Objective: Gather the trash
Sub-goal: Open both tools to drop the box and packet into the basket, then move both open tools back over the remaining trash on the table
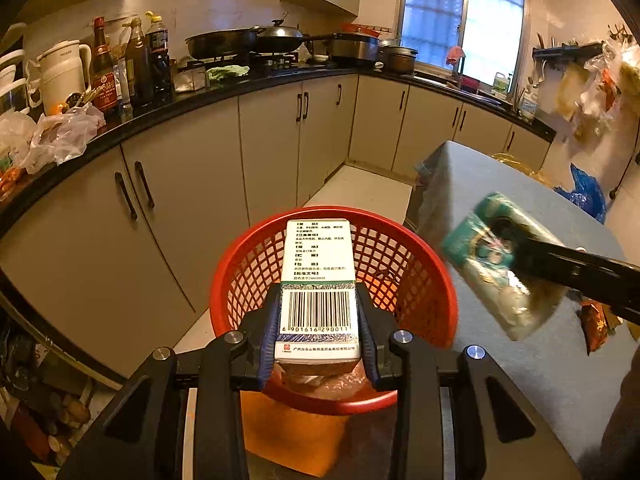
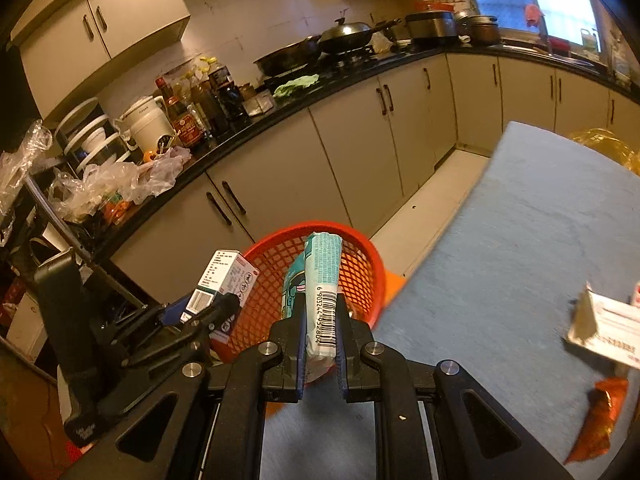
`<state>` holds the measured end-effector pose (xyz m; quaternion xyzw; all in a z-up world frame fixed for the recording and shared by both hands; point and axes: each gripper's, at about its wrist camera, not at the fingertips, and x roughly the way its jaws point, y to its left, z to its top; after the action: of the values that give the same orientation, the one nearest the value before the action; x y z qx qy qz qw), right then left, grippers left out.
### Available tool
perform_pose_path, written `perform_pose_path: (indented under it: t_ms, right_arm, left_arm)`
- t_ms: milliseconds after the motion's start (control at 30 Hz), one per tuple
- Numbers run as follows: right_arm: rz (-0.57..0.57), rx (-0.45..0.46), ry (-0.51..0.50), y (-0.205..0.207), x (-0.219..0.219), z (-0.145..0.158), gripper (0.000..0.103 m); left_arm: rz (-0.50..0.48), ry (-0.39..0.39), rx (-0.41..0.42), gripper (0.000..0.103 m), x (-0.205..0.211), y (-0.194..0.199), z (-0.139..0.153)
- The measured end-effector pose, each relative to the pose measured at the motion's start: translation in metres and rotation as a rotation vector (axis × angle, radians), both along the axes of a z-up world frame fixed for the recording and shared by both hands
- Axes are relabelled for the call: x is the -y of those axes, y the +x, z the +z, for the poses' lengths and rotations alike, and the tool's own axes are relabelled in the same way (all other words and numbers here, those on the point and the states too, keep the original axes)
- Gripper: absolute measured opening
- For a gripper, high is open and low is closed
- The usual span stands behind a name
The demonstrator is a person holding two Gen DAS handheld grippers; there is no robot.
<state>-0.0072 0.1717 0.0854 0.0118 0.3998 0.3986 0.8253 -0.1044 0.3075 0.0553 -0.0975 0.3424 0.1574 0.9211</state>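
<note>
Left claw: closed on a white medicine box, gripped at the barcode end, the free end projecting forward above the red mesh basket. Right claw: closed on a teal-and-white tissue pack, held on edge, its far end over the basket rim.

Risks. The box is held near one end only; a tilt on release could be caused by this, and the box might strike the rim and fall to the floor. The tissue pack is soft and squeezed thin, so it may cling to one pad when the grip is eased. Both items are presented to one opening together, and a collision between them or between the claws could be caused if they are dropped at once. The basket stands just off the edge of the blue-grey worktop and could be tipped by a knock.

Remaining on the worktop: a torn white carton and an orange wrapper, both well apart from the basket. An orange bag-like shape beneath the basket is seen, though its nature cannot be told. The approach to the basket is not seen to be obstructed.
</note>
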Motion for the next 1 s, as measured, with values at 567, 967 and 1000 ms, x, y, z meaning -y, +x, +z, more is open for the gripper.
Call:
perform_pose_path:
  t_ms: [567, 967, 1000]
  right_arm:
    - [-0.118, 0.046, 0.019, 0.003, 0.041, 0.010, 0.032]
    - [-0.357, 0.123, 0.008, -0.004, 0.171, 0.017, 0.054]
    - [-0.374, 0.128, 0.002, -0.003, 0.180, 0.017, 0.054]
  left_arm:
    - [-0.055, -0.037, 0.030, 0.057, 0.018, 0.003, 0.009]
    - [-0.218, 0.041, 0.007, 0.064, 0.130, 0.027, 0.022]
    - [-0.236, 0.049, 0.002, 0.065, 0.143, 0.030, 0.022]
